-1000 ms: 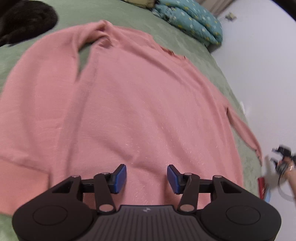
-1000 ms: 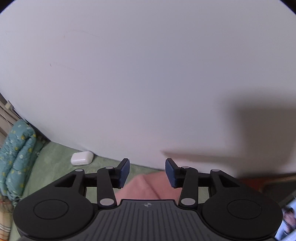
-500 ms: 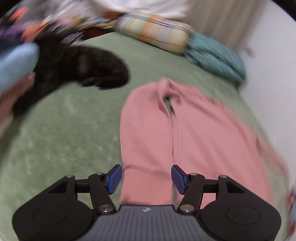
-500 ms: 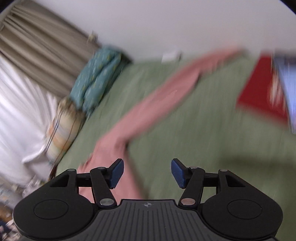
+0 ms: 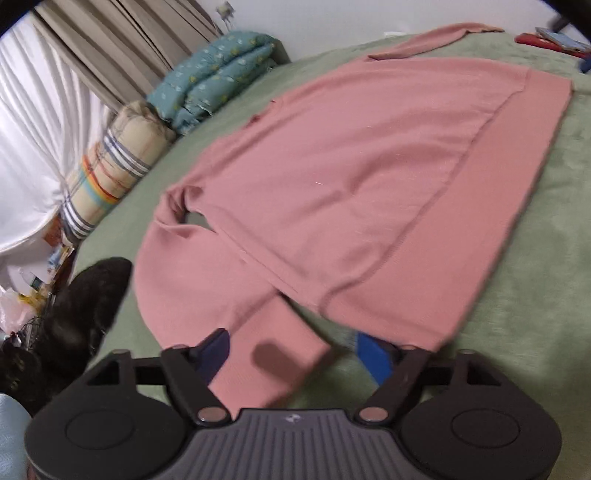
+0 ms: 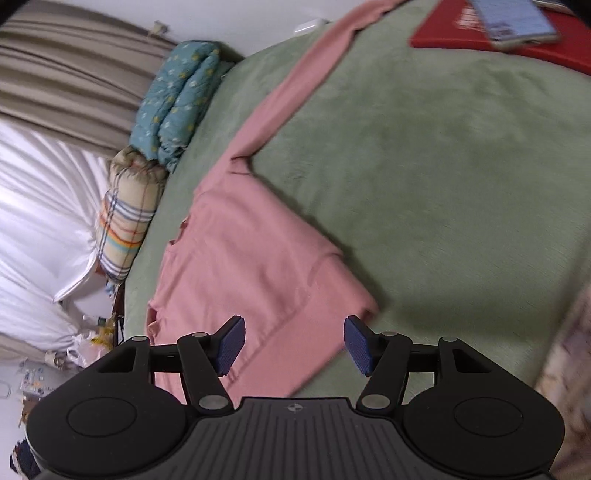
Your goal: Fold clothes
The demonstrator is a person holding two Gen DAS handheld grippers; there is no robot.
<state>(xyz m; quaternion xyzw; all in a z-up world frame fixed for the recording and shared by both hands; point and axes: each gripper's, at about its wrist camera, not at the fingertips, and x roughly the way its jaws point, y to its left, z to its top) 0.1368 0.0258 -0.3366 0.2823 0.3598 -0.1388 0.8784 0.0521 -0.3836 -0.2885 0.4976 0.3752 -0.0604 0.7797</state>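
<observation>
My left gripper [image 5: 291, 350] hangs low over the bed. Its fingers have just been closing but stand apart, with the cuff [image 5: 273, 362] of the near sleeve lying between them; the pads are not pressing it. That sleeve bends back from the shoulder and points straight at me.

The pink sweater [image 5: 351, 177] lies flat on the green blanket [image 5: 535, 295]. In the left view its body runs across, neckline to the left and the broad hem band to the right. The sleeve-to-sleeve line runs away from me, and the far sleeve stretches out straight toward the wall.

My right gripper [image 6: 293, 339] has been opening and its fingers stand wide, gripping nothing, above the hem corner of the sweater [image 6: 240, 258].

A black furry shape [image 5: 85, 314] lies on the blanket just left of the near sleeve; I cannot tell what it is. Further back, a striped rolled bundle [image 5: 107, 177] and a folded teal quilt [image 5: 218, 70] line the bed's edge, clear of the sweater. Near the far sleeve's end sit a red book [image 6: 498, 40] with a phone [image 6: 513, 18] on it, and a small white case [image 6: 308, 26].

Behind are beige curtains [image 5: 110, 44], white sheer drapes [image 5: 29, 129] and a pale wall.
</observation>
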